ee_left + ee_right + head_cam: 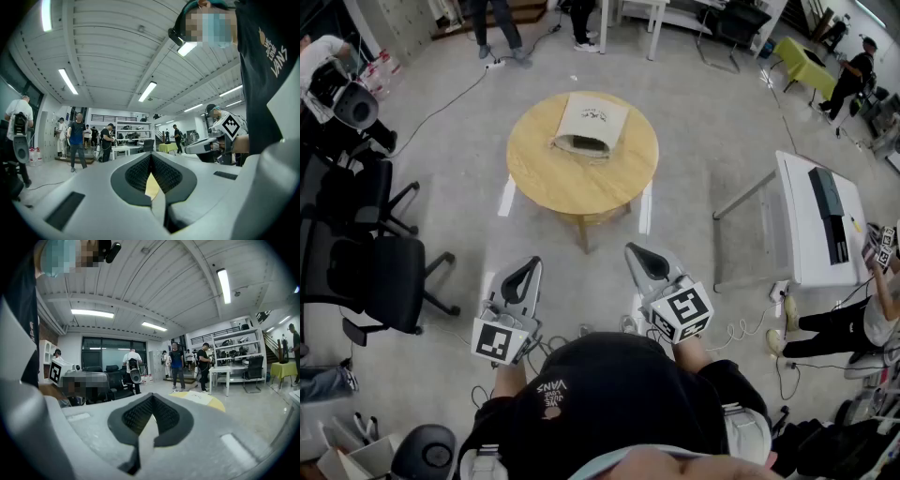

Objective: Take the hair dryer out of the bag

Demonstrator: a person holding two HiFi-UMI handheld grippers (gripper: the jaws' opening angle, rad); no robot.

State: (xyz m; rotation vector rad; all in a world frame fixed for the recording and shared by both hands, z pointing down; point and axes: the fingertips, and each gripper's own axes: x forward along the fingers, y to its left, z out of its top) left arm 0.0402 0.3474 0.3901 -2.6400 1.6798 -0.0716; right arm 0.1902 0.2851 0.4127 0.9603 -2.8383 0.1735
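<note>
With left gripper [528,269] and right gripper [638,254] closed and empty, approach the bag [591,124] straight ahead, then open both.

I hold both grippers out ahead of me, side by side and well apart, pointing forward. The left gripper [529,266] has its jaws pressed together with nothing between them. The right gripper [637,252] is likewise closed and empty.

Bag [591,124] on round table [544,169]
</note>
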